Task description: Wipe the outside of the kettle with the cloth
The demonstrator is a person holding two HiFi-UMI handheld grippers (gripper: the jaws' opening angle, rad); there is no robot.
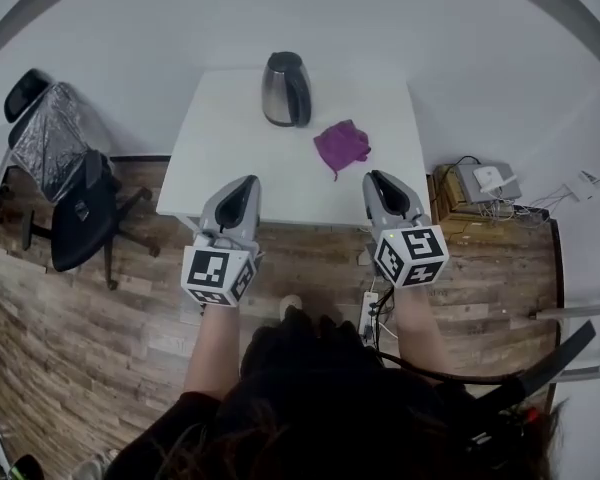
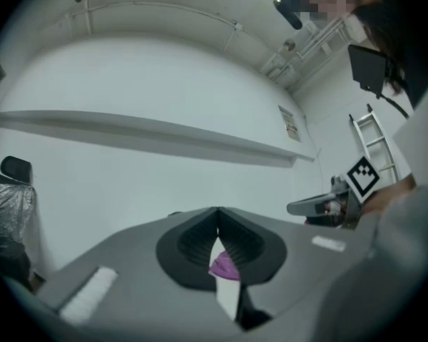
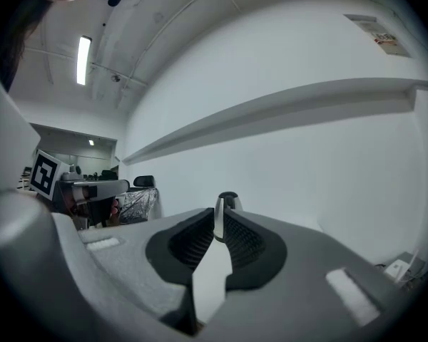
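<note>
The steel kettle (image 1: 286,89) stands upright at the far side of the white table (image 1: 220,158), upper centre of the head view; the purple cloth (image 1: 341,145) lies crumpled just lower right of it, not touching; the left gripper (image 1: 246,182) hovers over the table's near edge, jaws clenched on nothing; the right gripper (image 1: 378,177), just lower right of the cloth, holds its jaws a sliver apart, empty.

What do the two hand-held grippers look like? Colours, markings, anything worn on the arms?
The left hand-held gripper and right hand-held gripper match: grey rounded shells tapering toward the jaws, with black ribbed pads inside. At the back, each carries a white cube printed with black square markers. Forearms are bare; a dark sleeve shows only higher up.
</note>
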